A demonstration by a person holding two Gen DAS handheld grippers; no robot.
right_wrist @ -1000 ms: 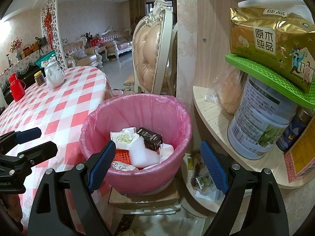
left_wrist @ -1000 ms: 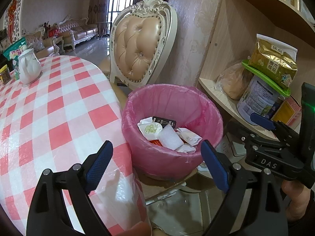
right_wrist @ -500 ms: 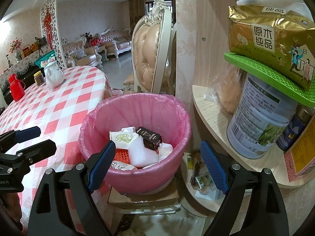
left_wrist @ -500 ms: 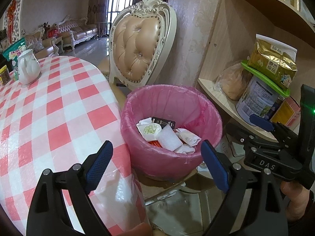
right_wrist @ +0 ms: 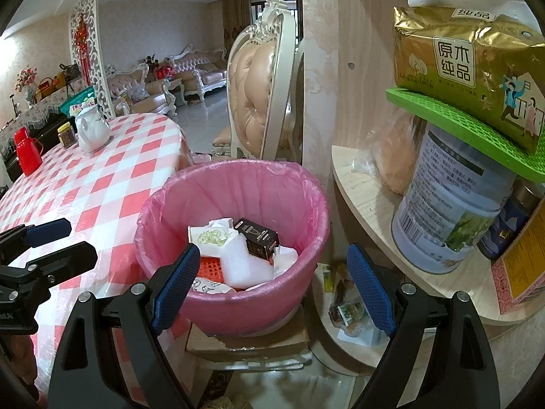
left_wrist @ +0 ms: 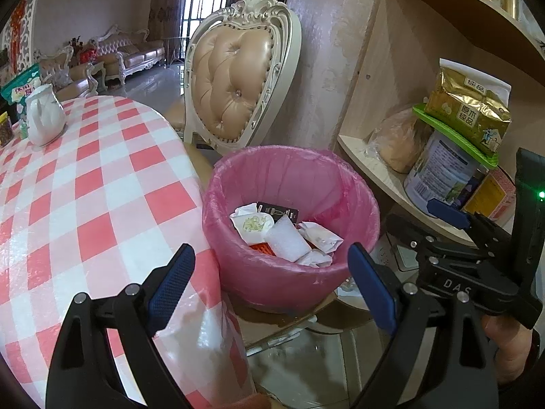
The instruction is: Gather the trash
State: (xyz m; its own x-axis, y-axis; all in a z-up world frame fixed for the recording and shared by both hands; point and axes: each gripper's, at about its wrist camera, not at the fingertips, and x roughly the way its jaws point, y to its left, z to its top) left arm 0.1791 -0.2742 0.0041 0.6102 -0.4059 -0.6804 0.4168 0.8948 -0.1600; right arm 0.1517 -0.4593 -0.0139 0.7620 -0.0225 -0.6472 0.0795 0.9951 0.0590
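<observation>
Evidently, much of the collecting is already done. A bin lined with a pink bag point(left_wrist: 289, 211) is seen just beyond the near right edge of the table point(left_wrist: 85, 187), standing on a cardboard box point(right_wrist: 245, 341) on the floor, between the table and a wooden shelf point(right_wrist: 371, 204). Inside it, trash is piled: a white foam piece point(right_wrist: 248, 259), a small black carton point(right_wrist: 260, 237), crumpled white wrappers point(left_wrist: 320, 235) and something orange point(right_wrist: 211, 267) underneath.

The left claw point(left_wrist: 272, 284) is held wide apart with nothing between its blue pads, aimed at the bin's near wall from over the table's edge. The right claw point(right_wrist: 269, 284) is likewise spread wide and empty, pointed at the bin from the shelf side. Neither is touching the bin or the bag.

On the visible part of the checked tablecloth no loose litter is made out; only a white jug point(right_wrist: 92, 131), a red flask point(right_wrist: 27, 155) and a jar point(right_wrist: 67, 134) are seen at its far end. What is left is judged to be little: perhaps the bag's rim point(right_wrist: 238, 167) is to be gathered and lifted out, though that cannot be settled from these views. Small packets point(right_wrist: 347, 310) on the lower shelf may or may not count as trash.
</observation>
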